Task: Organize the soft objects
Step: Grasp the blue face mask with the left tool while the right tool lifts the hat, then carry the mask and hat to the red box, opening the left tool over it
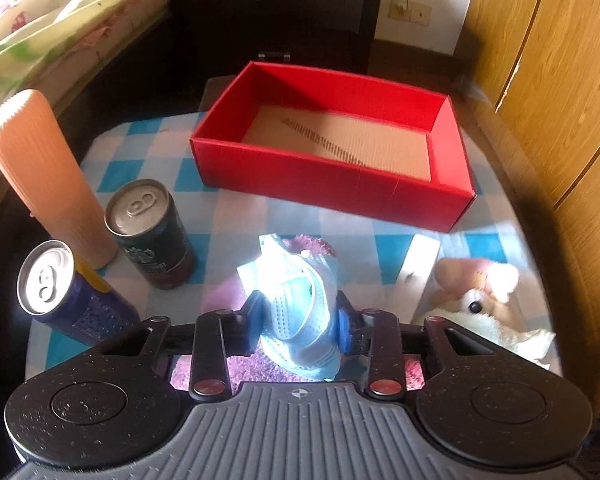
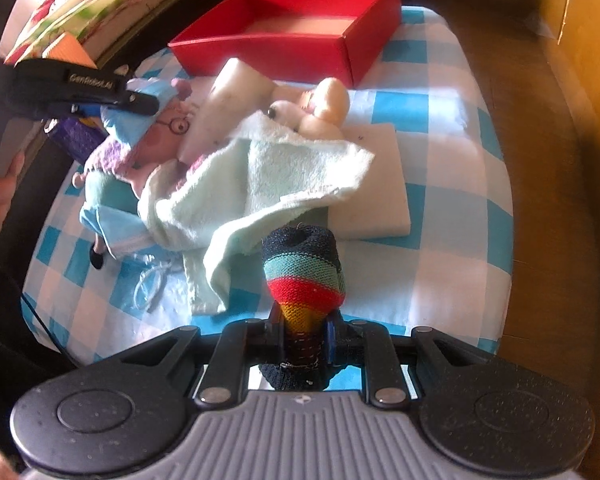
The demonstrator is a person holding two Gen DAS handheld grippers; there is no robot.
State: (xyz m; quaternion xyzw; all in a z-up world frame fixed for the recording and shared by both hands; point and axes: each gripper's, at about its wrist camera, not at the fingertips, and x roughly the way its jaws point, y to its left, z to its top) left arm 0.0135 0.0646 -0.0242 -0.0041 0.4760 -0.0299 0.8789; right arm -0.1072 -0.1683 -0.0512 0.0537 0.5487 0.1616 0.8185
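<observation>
My left gripper (image 1: 300, 320) is shut on a light blue face mask (image 1: 300, 304) and holds it above a purple plush doll (image 1: 312, 246). The left gripper also shows in the right wrist view (image 2: 140, 102), over the pink doll with glasses (image 2: 160, 136). My right gripper (image 2: 302, 336) is shut on a rolled rainbow-striped sock (image 2: 304, 276) above the checked cloth. An empty red box (image 1: 332, 148) stands at the far side of the table; it also shows in the right wrist view (image 2: 292, 28). A pale green towel (image 2: 260, 184) lies over a cream plush dog (image 2: 320, 108).
Two drink cans (image 1: 148, 232) (image 1: 60, 292) and a tall orange ribbed bottle (image 1: 44, 176) stand at the left. A white flat pad (image 2: 376, 184) lies under the towel. A wooden wardrobe (image 1: 560, 80) is on the right, a bed (image 1: 40, 20) on the left.
</observation>
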